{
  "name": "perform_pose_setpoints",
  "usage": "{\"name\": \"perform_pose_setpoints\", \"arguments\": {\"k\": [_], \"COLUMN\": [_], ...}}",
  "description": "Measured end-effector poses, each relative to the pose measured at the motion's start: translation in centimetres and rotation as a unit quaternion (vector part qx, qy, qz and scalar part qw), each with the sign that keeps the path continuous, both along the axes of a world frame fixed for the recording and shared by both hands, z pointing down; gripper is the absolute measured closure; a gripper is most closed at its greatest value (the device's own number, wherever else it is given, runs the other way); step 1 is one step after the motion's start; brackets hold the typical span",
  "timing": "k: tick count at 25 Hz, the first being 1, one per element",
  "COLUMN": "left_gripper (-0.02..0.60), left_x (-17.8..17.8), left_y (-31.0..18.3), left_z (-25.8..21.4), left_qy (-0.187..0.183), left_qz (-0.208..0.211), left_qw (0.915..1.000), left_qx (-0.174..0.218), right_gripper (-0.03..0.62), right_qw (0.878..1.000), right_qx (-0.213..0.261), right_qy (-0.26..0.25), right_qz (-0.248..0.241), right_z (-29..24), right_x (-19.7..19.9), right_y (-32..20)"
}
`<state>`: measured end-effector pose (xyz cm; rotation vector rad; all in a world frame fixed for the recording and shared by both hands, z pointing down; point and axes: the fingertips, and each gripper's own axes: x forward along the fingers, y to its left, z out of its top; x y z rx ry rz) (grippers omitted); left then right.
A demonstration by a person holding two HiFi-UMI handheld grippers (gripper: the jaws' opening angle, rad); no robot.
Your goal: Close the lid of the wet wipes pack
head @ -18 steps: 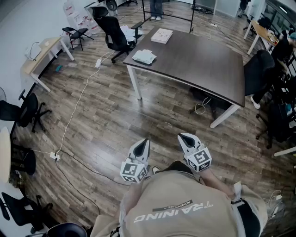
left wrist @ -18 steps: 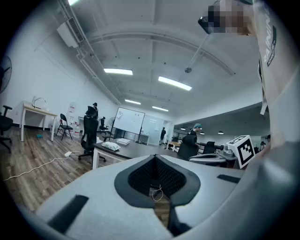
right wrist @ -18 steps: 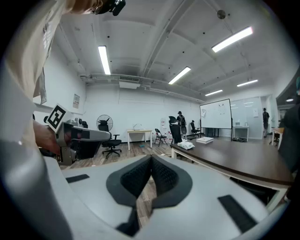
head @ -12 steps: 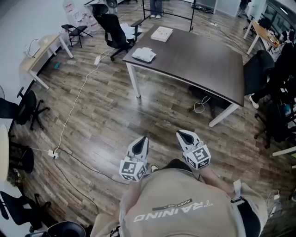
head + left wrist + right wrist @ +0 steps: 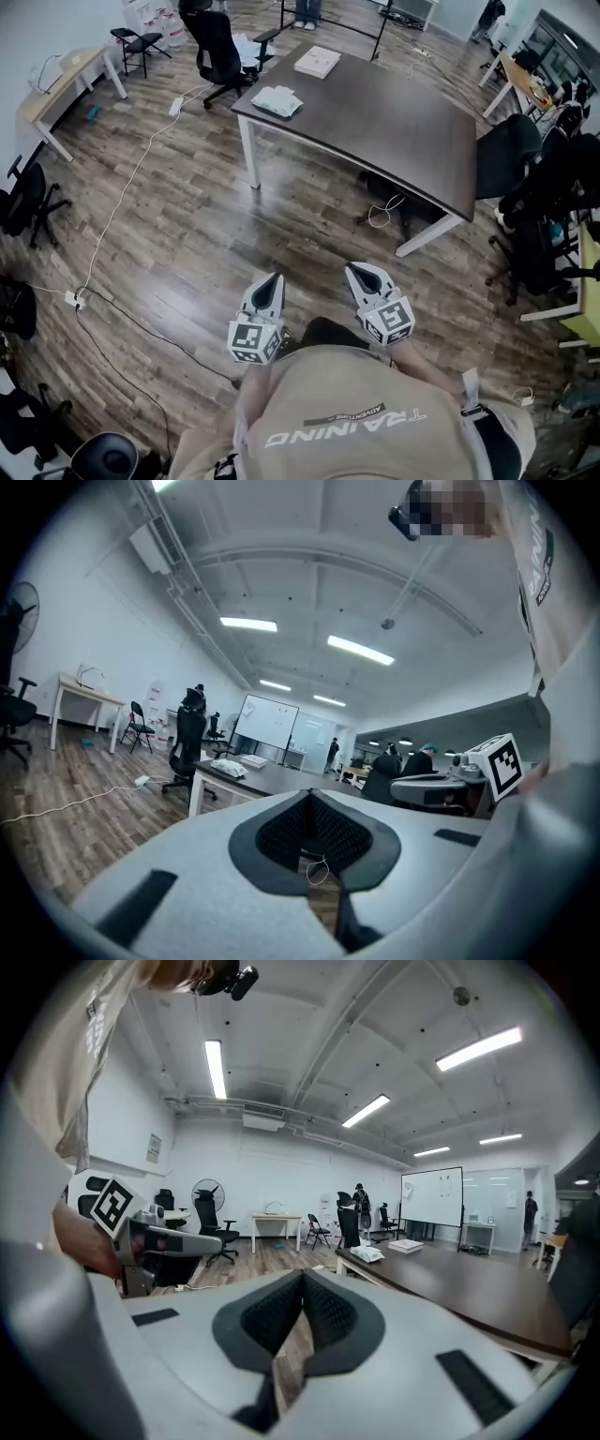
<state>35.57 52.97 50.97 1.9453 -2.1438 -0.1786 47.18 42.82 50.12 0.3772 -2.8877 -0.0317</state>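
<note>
The wet wipes pack (image 5: 265, 100) is a white packet lying near the far left corner of the dark table (image 5: 394, 122), several steps ahead of me. It shows small in the left gripper view (image 5: 228, 769) and in the right gripper view (image 5: 367, 1253); its lid is too small to make out. My left gripper (image 5: 271, 281) and right gripper (image 5: 364, 272) hang close to my body above the wooden floor, far from the table. Both are shut with nothing between the jaws, as seen at the left gripper (image 5: 309, 796) and the right gripper (image 5: 302, 1276).
A white book (image 5: 317, 62) lies at the table's far edge. A black office chair (image 5: 214, 52) stands beyond the left corner, and another dark chair (image 5: 502, 155) is at the table's right end. A white cable (image 5: 122, 211) crosses the floor to the left. Desks line the left wall.
The head view has shifted, so the table now sits a little further left in the frame. Both grippers keep the same shut pose by my body.
</note>
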Motion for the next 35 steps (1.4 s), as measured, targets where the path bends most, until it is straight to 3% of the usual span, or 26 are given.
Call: {"name": "perform_pose_setpoints", "arguments": {"k": [8, 15, 17, 23, 29, 33, 35], "left_gripper": [0.572, 0.572, 0.572, 0.572, 0.572, 0.572, 0.572], "left_x": [0.6, -1.3, -1.7, -3.2, -4.1, -5.2, -5.1], "left_y": [-3.7, -8.3, -9.4, -12.6, -16.1, -17.7, -18.4], "left_z": [0.9, -1.8, -4.0, -4.7, -3.4, -2.6, -2.4], "left_qy": [0.030, -0.027, -0.047, 0.001, -0.002, 0.029, 0.008], "left_qz": [0.027, 0.025, 0.029, 0.010, 0.008, -0.002, 0.010], "left_qw": [0.9989, 0.9987, 0.9982, 0.9995, 0.9988, 0.9979, 0.9971], "left_qx": [-0.026, -0.036, -0.025, -0.029, -0.047, -0.057, -0.075], "right_gripper": [0.580, 0.580, 0.580, 0.580, 0.580, 0.580, 0.580], "right_qw": [0.998, 0.993, 0.993, 0.995, 0.996, 0.995, 0.994], "right_qx": [-0.037, -0.114, -0.113, -0.085, -0.072, -0.085, -0.087], "right_qy": [0.043, 0.002, -0.025, -0.041, -0.030, -0.025, -0.006], "right_qz": [-0.001, -0.014, -0.013, -0.033, -0.031, -0.052, -0.063], "right_z": [2.7, 4.0, 2.3, 1.6, 3.9, 4.5, 6.0], "right_x": [0.7, -4.4, -6.2, -7.5, -8.0, -8.8, -8.9], "right_y": [-2.1, -7.5, -9.7, -14.2, -18.9, -19.4, -19.4]}}
